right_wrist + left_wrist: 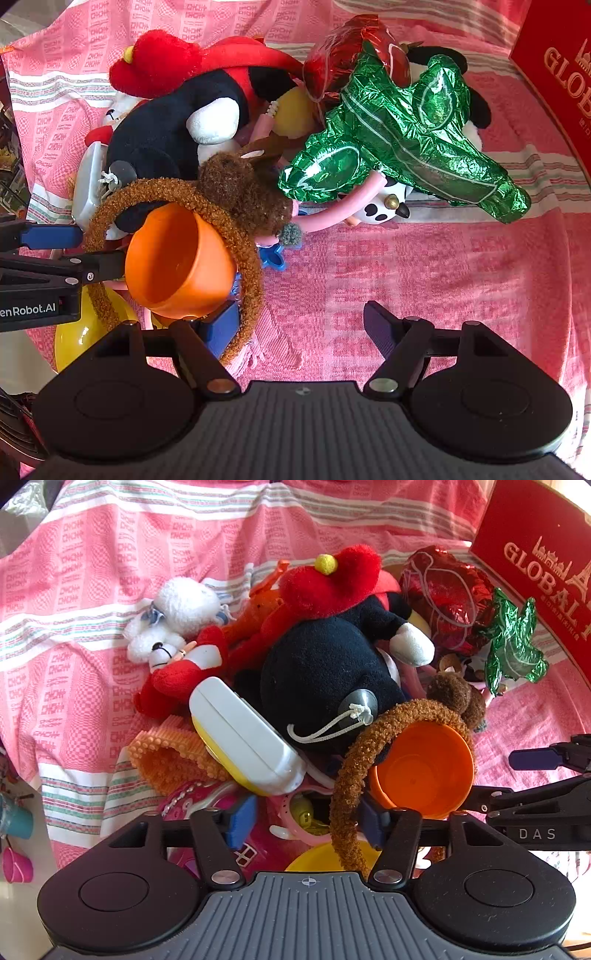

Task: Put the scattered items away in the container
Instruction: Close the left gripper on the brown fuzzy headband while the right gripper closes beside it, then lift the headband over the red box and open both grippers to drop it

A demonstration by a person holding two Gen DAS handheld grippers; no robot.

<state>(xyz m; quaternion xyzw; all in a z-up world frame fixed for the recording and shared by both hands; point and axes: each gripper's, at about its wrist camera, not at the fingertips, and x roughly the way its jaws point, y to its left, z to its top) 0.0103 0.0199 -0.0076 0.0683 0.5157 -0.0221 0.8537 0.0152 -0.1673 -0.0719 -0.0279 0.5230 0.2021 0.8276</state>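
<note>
Left wrist view shows most of the job undone: a heap of toys lies on the pink striped cloth (92, 590), and nothing can be seen inside the red box (535, 554) at two o'clock, which I take to be the container. Its inside is hidden, so what it already holds cannot be told.

In the heap sit a black plush toy (321, 664) with a red hat at the middle, a white fluffy toy (173, 616) at ten o'clock, a white case (243, 734) just left of centre, a red foil balloon (447, 594) and a green foil balloon (513, 642) toward two o'clock, and an orange cup (424, 768) at four o'clock with a brown fuzzy headband (351, 775) looped around it.

The left gripper (306, 819) hangs over the near edge of the heap, jaws spread and grasping nothing, the headband passing just inside its right finger.

From the right wrist view, the right gripper (301, 325) is also released and empty, over bare cloth at six o'clock; its left finger sits beside the cup and headband.

Judging by this, the tidying is at or near its start.
</note>
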